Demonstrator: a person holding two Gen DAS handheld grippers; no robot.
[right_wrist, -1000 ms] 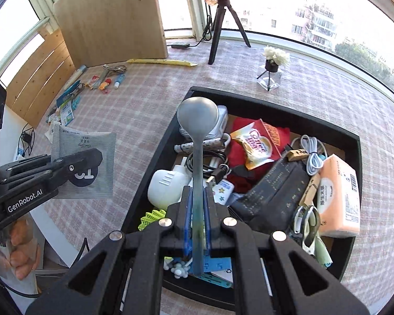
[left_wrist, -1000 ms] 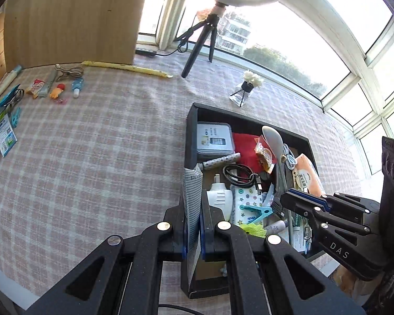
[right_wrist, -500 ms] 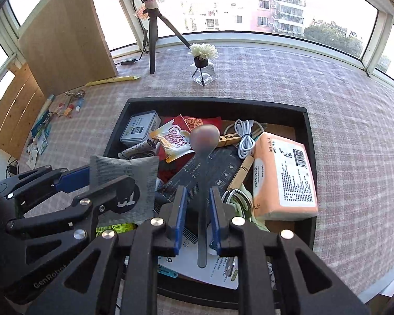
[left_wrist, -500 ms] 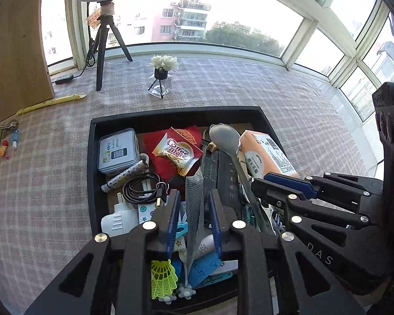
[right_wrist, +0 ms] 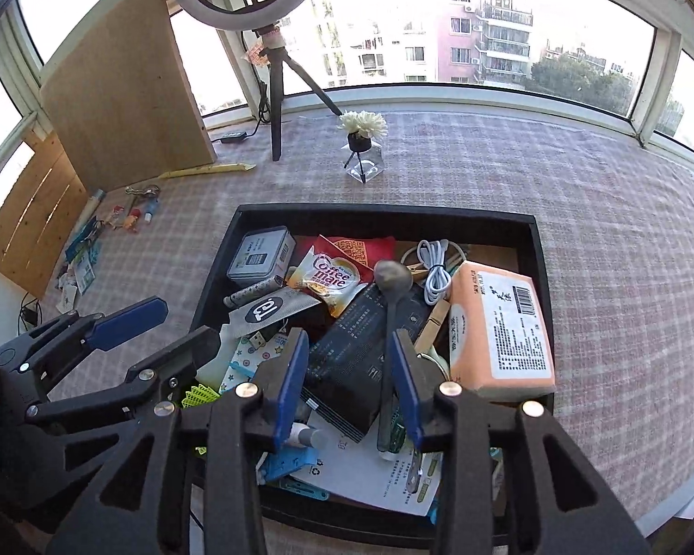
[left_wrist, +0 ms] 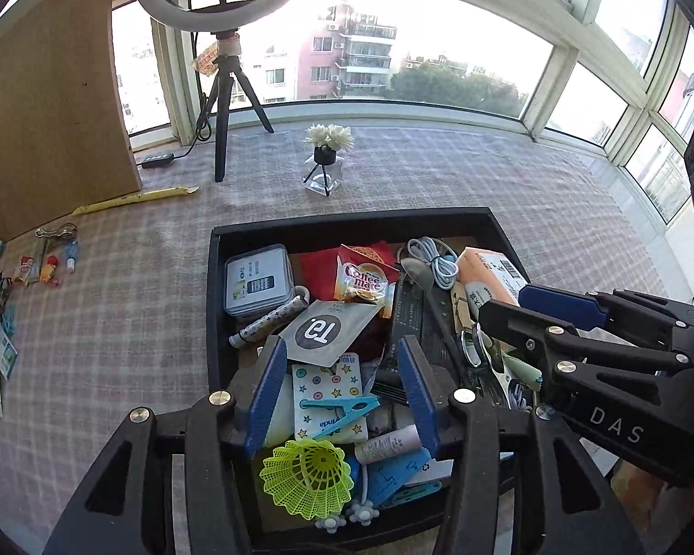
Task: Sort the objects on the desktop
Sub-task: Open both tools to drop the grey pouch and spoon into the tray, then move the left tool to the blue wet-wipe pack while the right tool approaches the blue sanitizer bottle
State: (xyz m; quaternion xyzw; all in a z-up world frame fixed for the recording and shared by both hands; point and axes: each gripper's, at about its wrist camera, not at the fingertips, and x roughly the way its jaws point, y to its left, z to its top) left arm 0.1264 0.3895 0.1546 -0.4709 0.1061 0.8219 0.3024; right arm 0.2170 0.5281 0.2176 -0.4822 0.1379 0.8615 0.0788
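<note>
A black tray [left_wrist: 213, 286] full of mixed items sits on the checked tablecloth. My left gripper [left_wrist: 342, 356] hovers over its near left part, jaws opening, with nothing pressed between the blue pads. The grey round-logo sachet [left_wrist: 328, 330] lies loose in the tray just beyond its fingertips. My right gripper [right_wrist: 349, 337] hangs over the tray's middle, jaws also opening. The grey spoon [right_wrist: 392, 277] rests on a black packet [right_wrist: 361, 347]; its handle runs back between the jaws, close beside the right pad, not clamped. Each gripper shows at the edge of the other's view.
In the tray lie an orange tissue pack [right_wrist: 499, 323], a creamer sachet [left_wrist: 361, 280], a grey tin [left_wrist: 257, 280], a white cable [right_wrist: 432, 268] and a yellow shuttlecock [left_wrist: 307, 474]. Beyond stand a flower vase [left_wrist: 326, 157] and a ring-light tripod [left_wrist: 222, 106]. Small items [left_wrist: 46, 268] line the cloth's left.
Both grippers moved over the tray and opened. The left let go of the sachet and the right let go of the spoon; both now lie in the tray.
</note>
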